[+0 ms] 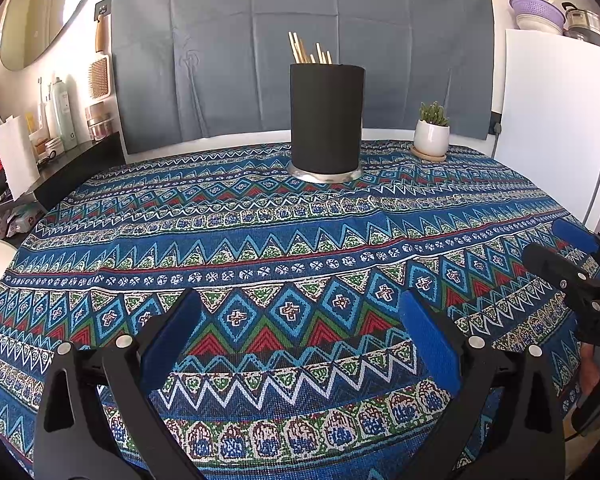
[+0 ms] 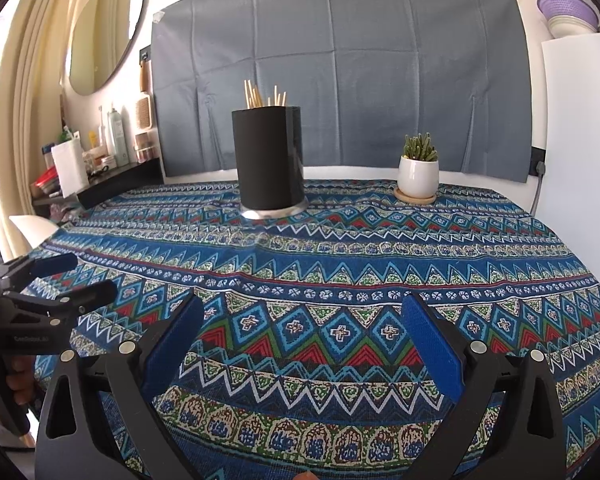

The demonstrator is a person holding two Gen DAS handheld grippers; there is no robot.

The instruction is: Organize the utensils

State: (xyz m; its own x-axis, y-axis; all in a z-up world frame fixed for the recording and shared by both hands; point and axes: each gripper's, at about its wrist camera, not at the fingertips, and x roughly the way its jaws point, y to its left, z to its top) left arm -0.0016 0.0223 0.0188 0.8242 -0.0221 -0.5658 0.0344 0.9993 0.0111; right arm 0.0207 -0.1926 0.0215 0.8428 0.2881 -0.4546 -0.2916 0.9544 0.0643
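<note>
A black cylindrical utensil holder [image 1: 327, 118] [image 2: 269, 158] stands upright on a shiny metal base at the far side of the patterned tablecloth [image 1: 300, 240] [image 2: 340, 248]. Several wooden chopsticks [image 1: 306, 50] [image 2: 262, 94] stick out of its top. My left gripper [image 1: 300, 304] hovers open over the near part of the cloth, nothing between its blue pads. My right gripper [image 2: 304, 308] is likewise open and empty, low over the cloth. In the left wrist view the right gripper [image 1: 556, 240] shows at the right edge; in the right wrist view the left gripper [image 2: 88, 276] shows at the left edge.
A small cactus in a white pot [image 1: 431, 136] [image 2: 418, 174] sits on a wooden coaster right of the holder. A grey cloth [image 1: 300, 40] hangs on the wall behind. A cluttered shelf [image 1: 52, 136] lies to the left, a white fridge [image 1: 556, 120] to the right.
</note>
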